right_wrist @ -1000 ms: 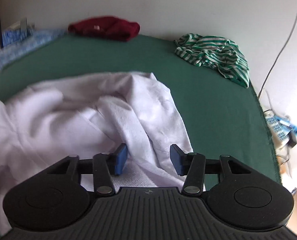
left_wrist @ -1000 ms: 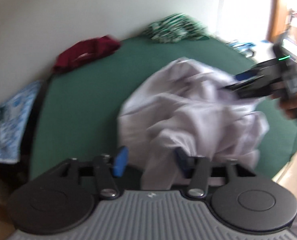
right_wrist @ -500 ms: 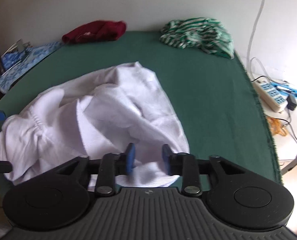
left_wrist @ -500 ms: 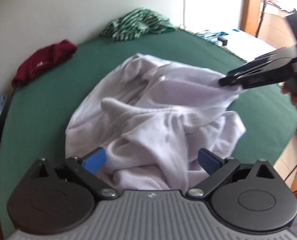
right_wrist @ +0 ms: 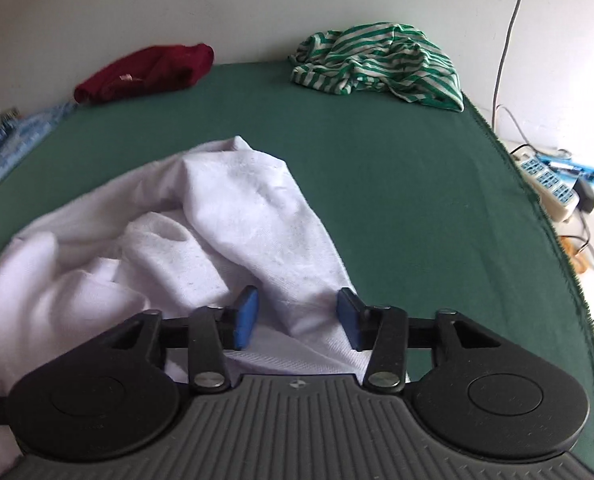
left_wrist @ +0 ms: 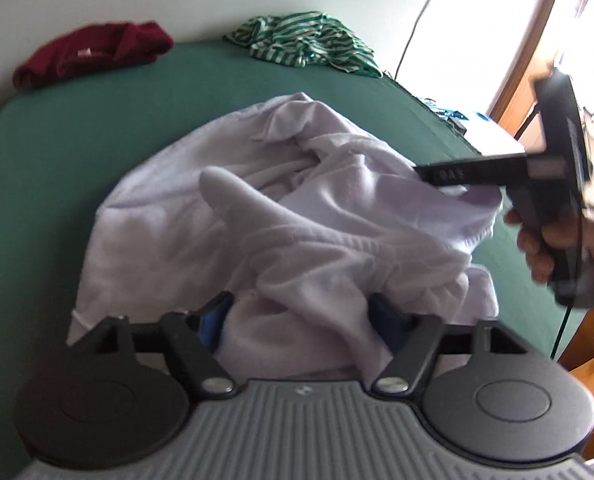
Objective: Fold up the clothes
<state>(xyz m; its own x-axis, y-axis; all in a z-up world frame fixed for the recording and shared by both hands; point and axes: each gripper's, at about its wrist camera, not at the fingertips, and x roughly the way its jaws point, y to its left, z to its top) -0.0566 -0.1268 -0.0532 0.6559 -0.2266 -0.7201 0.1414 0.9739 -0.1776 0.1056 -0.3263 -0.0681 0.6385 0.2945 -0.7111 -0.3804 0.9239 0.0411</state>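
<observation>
Left wrist view: the left gripper point(left_wrist: 301, 320) has its fingers spread around a bunched fold of the white garment point(left_wrist: 281, 216), heaped on the green desk point(left_wrist: 49, 152). Right wrist view: the right gripper point(right_wrist: 297, 318) fingers are parted, straddling the garment's edge, not clamping.
</observation>
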